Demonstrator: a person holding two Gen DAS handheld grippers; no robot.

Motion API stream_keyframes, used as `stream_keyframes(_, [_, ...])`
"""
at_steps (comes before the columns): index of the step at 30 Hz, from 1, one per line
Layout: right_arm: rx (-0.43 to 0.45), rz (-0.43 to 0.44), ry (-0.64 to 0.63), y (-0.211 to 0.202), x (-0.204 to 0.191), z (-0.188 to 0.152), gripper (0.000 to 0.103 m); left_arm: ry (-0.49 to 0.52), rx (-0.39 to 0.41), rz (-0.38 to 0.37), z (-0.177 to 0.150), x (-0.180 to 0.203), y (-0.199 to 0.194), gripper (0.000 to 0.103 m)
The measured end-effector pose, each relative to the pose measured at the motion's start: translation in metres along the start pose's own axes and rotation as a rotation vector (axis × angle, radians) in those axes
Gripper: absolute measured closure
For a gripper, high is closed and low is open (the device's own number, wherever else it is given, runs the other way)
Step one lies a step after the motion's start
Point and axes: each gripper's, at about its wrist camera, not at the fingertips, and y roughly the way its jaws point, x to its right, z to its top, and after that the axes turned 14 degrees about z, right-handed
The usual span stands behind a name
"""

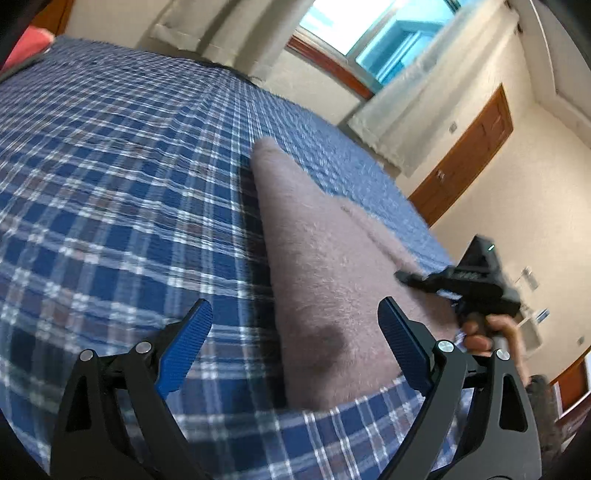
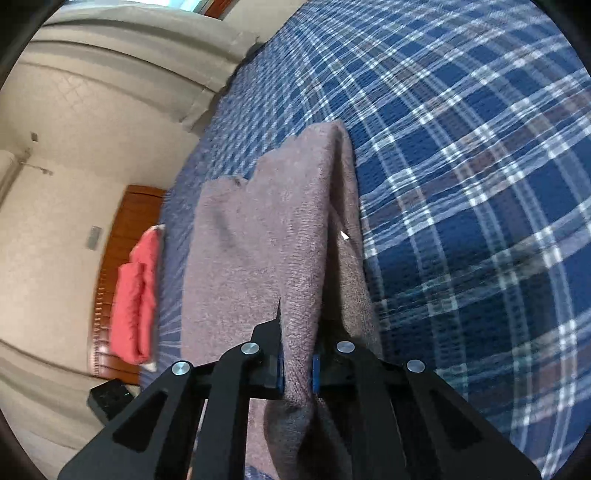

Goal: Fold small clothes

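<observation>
Black arms of the left gripper (image 1: 295, 332) fill the bottom of the left view, its blue pads (image 1: 184, 347) spread wide with nothing between them; they hang above the near end of a mauve garment (image 1: 314, 258), which lies on a blue plaid sheet (image 1: 110, 166). One pad sits over the sheet, the other over the cloth's right side. A dark patch shows on the garment between the pads. Just right of that, a hand (image 1: 487, 332) grips the handle of the right gripper (image 1: 404, 277), whose tip meets the garment's right edge.

From the right wrist, the right gripper (image 2: 297, 373) is pressed together on a fold of the garment (image 2: 258, 240), the fabric pinched between the blue pads and drawn up in a ridge that runs away from the camera. Beyond the ridge the cloth lies flat on the sheet (image 2: 480, 184), with a second layer showing along its right side.

Farther off, a red cloth (image 2: 135, 295) rests at the sheet's left edge, against a brown wooden panel (image 2: 110, 258). A small black box (image 2: 109, 400) sits below it. At the far end hang pale curtains (image 1: 406, 92) and a window (image 1: 369, 29), with a brown door (image 1: 472, 155) in the cream wall
</observation>
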Motion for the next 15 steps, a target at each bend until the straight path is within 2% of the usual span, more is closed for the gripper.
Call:
stream_keyframes(3, [0.007,0.031,-0.002,-0.008,0.002,0.009,0.085,0.002,-0.041,0.046,-0.008,-0.003,0.02,0.012])
stream_keyframes(5, [0.037,0.05,0.007,-0.012,0.004,0.019,0.079,-0.022,-0.035,0.017,-0.009,-0.011,0.019,0.012])
stream_keyframes(10, [0.072,0.114,0.061,-0.001,0.017,0.052,0.079,-0.01,-0.019,0.023,-0.01,-0.006,0.023,0.012])
stream_keyframes(11, [0.076,0.106,0.053,0.003,0.017,0.056,0.082,-0.011,-0.019,0.02,-0.01,-0.008,0.023,0.012])
stream_keyframes(12, [0.086,0.072,0.026,0.007,0.015,0.061,0.096,-0.02,-0.017,0.009,-0.009,-0.01,0.024,0.012])
stream_keyframes(15, [0.087,-0.023,-0.014,0.02,0.013,0.071,0.096,-0.034,-0.013,-0.009,-0.01,-0.014,0.024,0.012])
